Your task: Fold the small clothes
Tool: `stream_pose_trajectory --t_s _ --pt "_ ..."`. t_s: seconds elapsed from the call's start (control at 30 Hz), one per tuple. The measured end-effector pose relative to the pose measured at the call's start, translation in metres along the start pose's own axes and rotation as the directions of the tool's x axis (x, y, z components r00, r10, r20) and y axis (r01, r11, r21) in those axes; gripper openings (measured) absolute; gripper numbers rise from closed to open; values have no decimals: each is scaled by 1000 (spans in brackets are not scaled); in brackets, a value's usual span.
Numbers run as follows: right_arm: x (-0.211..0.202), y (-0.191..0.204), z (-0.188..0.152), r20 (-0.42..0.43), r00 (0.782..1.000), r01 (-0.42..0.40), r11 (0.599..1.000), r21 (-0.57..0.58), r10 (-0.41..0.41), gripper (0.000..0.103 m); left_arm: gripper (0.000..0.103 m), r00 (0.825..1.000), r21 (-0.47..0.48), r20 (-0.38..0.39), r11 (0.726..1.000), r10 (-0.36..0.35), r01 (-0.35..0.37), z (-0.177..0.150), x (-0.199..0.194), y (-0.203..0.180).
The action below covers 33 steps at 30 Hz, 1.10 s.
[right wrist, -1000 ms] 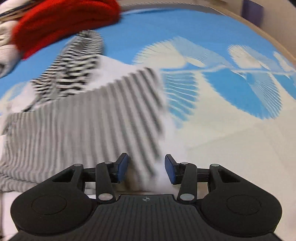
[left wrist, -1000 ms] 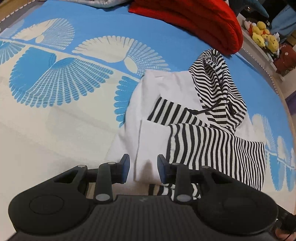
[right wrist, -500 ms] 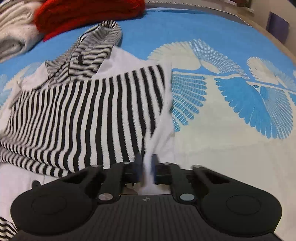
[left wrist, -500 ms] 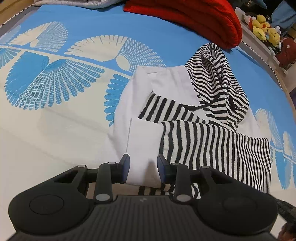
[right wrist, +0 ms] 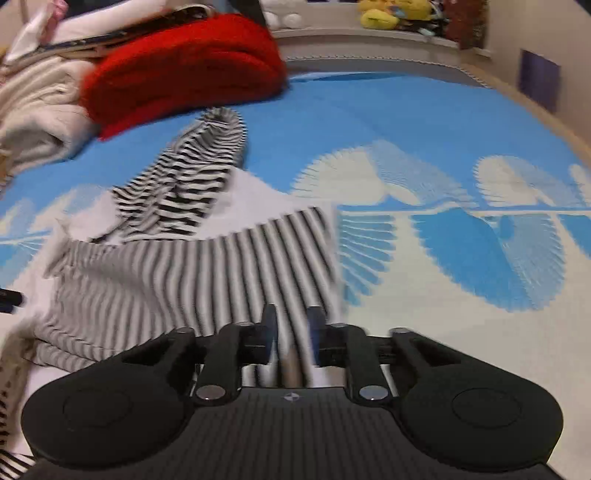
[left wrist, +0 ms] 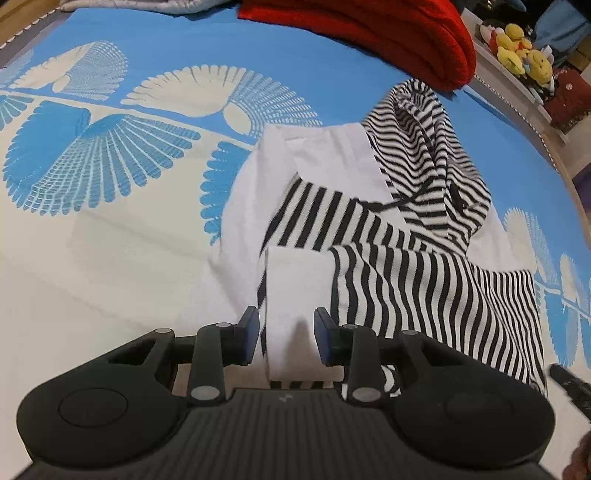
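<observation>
A small black-and-white striped hooded top [left wrist: 424,280] with white panels lies partly folded on the blue and cream bedspread [left wrist: 110,177]. Its hood [left wrist: 424,147] points away from me and a striped sleeve lies across the body. My left gripper [left wrist: 286,332] stands open just above the white cuff [left wrist: 295,280] at the near edge, pads clear of the cloth. In the right wrist view the top [right wrist: 192,273] is blurred; my right gripper [right wrist: 291,332] is over its striped right edge, jaws opening, with a strip of striped cloth between them and the pads not pressing on it.
A folded red knit [left wrist: 388,33] [right wrist: 177,81] lies beyond the hood, with pale folded clothes [right wrist: 33,107] beside it. Yellow plush toys [left wrist: 517,48] sit on a ledge past the bed's edge [left wrist: 554,155]. The other gripper's dark tip [left wrist: 569,384] shows at the right.
The right gripper shut on the top's striped edge half a second ago, and its jaws have since parted while it rose and rolled. The left gripper kept its place and opening.
</observation>
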State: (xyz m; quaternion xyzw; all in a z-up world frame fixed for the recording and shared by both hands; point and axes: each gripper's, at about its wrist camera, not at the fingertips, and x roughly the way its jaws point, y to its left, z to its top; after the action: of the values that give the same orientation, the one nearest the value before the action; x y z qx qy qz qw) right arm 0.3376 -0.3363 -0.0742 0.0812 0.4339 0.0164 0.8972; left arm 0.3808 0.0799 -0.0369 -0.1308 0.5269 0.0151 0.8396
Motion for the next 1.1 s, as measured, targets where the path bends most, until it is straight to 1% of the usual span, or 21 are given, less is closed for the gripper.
stream_pose_trajectory --t_s 0.03,0.07,0.1,0.13,0.17,0.2,0.23,0.27,0.3,0.33,0.37,0.4,0.43,0.5,0.57,0.63,0.73,1.0,1.1 --pt "14 -2 -5 -65 998 12 1000 11 -12 38 36 1000 3 -11 1000 -1 1 -2 4 0" --pt "28 -6 -9 -128 991 35 999 19 -32 38 36 1000 6 -29 1000 4 -4 -4 10 0" --pt "39 -11 -16 -187 981 65 997 42 -56 41 36 999 11 -50 1000 17 -17 -7 16 1" --pt "39 -13 -17 -190 980 78 994 74 -63 45 36 997 18 -74 999 37 -36 -10 22 2" --pt "35 -13 -14 -180 982 76 993 91 -59 45 36 995 21 -89 999 52 -50 -11 25 3" --pt "27 -9 -10 -147 988 59 995 83 -46 45 36 995 18 -89 999 52 -51 -11 24 3" --pt "21 -4 -7 -98 994 46 998 52 -41 45 36 997 16 -72 999 38 -37 -9 18 1" --pt "20 0 -8 -78 996 54 998 19 -53 46 36 999 21 -46 1000 14 -13 -7 12 -1" --pt "27 4 -11 -107 990 89 996 -16 -91 47 37 1000 36 -19 999 -16 17 -7 9 -5" --pt "36 2 -17 -149 982 114 993 -21 -116 48 38 1000 55 -22 998 -20 22 -9 14 -7" --pt "41 -4 -21 -182 977 116 993 -3 -115 52 38 998 73 -59 997 15 -11 -13 23 -8" --pt "43 -7 -22 -187 976 120 992 28 -112 53 38 993 85 -96 995 66 -58 -18 34 -7" --pt "41 -6 -18 -186 976 126 991 35 -118 53 39 995 94 -79 994 67 -60 -19 33 -8" --pt "31 3 -10 -155 979 130 991 -6 -130 53 39 994 104 -77 992 80 -71 -15 23 -14" --pt "21 9 -7 -120 982 142 989 -40 -146 53 39 999 116 -31 993 40 -36 -12 3 -22" --pt "11 14 -7 -100 983 148 988 -50 -152 53 40 1000 134 0 991 20 -19 -12 -13 -28" --pt "-3 20 -9 -76 985 151 986 -69 -156 53 40 1000 152 14 988 28 -30 -21 -24 -31" --pt "-31 32 -19 -36 990 136 990 -43 -138 53 43 998 162 48 986 27 -35 -37 -47 -33" --pt "-31 34 -23 -37 991 128 991 -26 -129 53 43 997 132 72 991 11 -20 -35 -54 -32"
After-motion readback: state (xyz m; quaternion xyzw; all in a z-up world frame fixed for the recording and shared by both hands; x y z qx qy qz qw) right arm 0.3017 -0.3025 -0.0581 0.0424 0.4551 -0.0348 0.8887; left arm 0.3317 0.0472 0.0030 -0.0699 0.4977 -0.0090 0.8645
